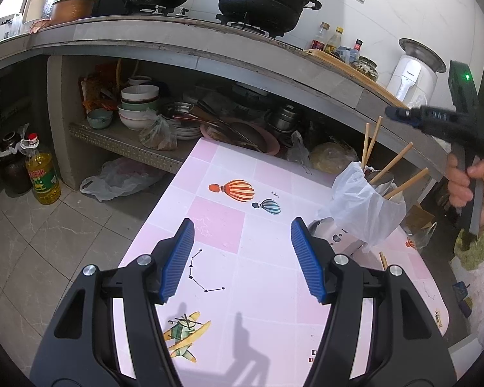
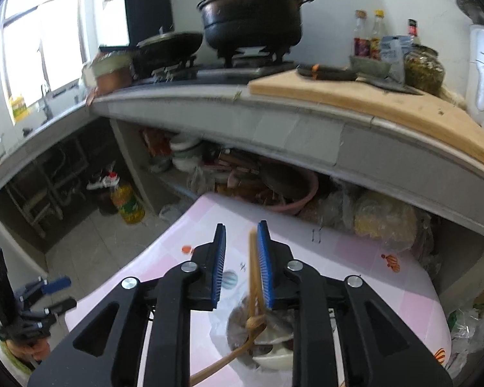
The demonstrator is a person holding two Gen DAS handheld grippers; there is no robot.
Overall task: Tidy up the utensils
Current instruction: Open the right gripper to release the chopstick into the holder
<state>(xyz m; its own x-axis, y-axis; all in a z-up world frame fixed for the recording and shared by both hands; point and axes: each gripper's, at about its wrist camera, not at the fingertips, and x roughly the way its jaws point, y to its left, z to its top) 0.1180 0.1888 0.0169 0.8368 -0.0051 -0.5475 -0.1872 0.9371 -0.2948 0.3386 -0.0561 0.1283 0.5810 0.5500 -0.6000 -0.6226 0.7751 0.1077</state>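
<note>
A: Where are the chopsticks now?

B: Several stand in the holder, which is wrapped in a plastic bag on the pink table. One chopstick is between the fingers of the right gripper, above the holder's mouth.

A: Is it clamped?

B: It leans on the right pad, but the jaws have a gap, so I judge it is released or nearly. The left gripper is wide open and holds nothing.

A: How to do it well?

B: Keep the stick over the mouth and let it slide down, away from the bag. One more stick lies on the table beside the holder.
</note>
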